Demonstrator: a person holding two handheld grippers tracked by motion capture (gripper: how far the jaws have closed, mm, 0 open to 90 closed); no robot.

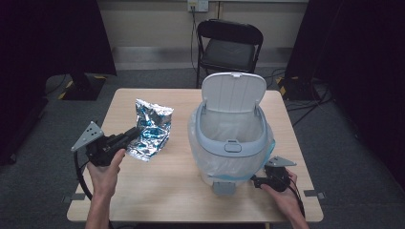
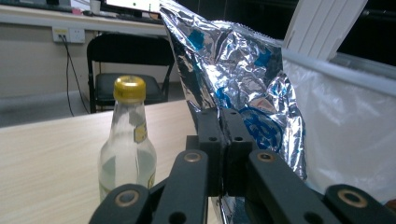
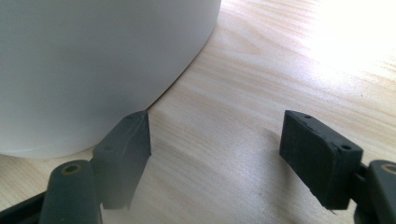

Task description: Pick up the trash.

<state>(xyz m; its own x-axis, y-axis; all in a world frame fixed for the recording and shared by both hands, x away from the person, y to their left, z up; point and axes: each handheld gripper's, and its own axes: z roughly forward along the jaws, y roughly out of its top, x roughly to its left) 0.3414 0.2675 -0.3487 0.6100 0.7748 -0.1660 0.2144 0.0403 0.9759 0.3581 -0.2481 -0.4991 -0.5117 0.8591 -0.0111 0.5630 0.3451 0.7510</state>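
Left gripper (image 1: 128, 135) jaws clench the crinkled foil snack bag (image 1: 152, 130) for binning — right gripper (image 1: 258, 182), jaws released, rests beside the open-lidded bin (image 1: 232, 143).

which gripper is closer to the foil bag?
Left. The left gripper is shut on the foil bag; the right gripper sits open at the bin's base, across the table.

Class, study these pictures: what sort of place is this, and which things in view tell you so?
Probably an office or lab room set up for recording, not a home: a lone wooden table on grey carpet, a black folding chair by a wall socket, and dark curtains at both sides.
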